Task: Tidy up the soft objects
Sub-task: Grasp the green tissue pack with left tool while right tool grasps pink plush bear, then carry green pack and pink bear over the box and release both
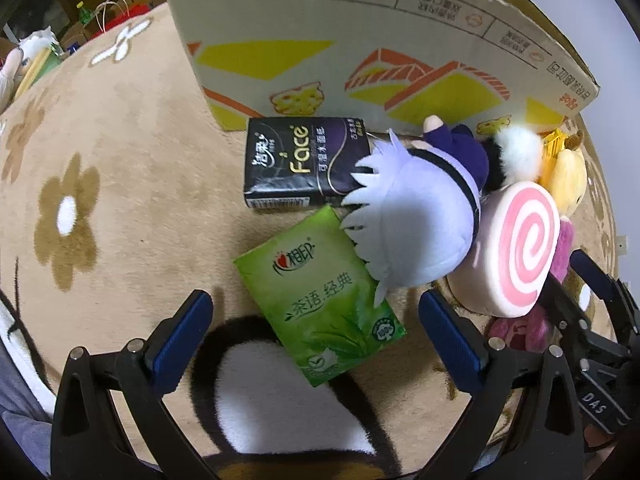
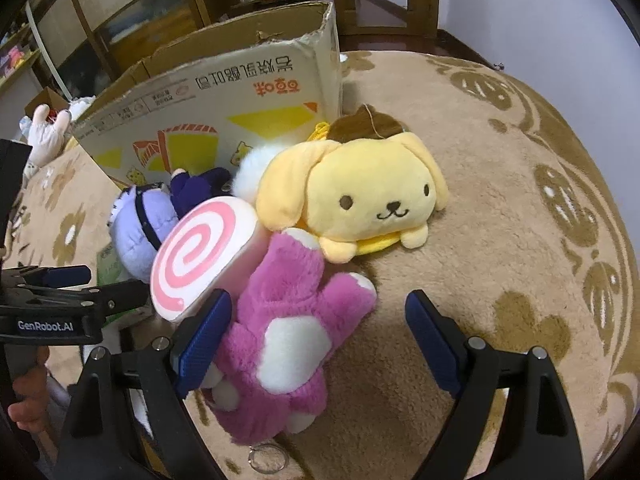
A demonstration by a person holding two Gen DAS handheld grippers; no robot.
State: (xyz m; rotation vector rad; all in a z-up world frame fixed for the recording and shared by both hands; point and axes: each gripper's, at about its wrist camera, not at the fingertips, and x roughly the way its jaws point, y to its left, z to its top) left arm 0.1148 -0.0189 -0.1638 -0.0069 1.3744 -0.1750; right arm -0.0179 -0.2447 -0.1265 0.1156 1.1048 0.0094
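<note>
In the left wrist view, the white-haired doll (image 1: pixel 416 220) covers a corner of the black tissue pack (image 1: pixel 298 162) and part of the green tissue pack (image 1: pixel 320 304). The pink spiral cushion (image 1: pixel 516 248) hides most of the yellow dog plush (image 1: pixel 566 178) and the purple plush (image 1: pixel 520 330). The cardboard box (image 1: pixel 360 32) runs past the top edge. In the right wrist view, the doll's face cannot be seen, and the green pack (image 2: pixel 107 264) shows only as a sliver.

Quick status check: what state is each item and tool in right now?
Left tool: open, empty.
Right tool: open, around pink plush bear.
Cardboard box: open-topped.
Green tissue pack: lying flat.
Black tissue pack: lying flat.
Yellow plush dog: lying belly-down.
</note>
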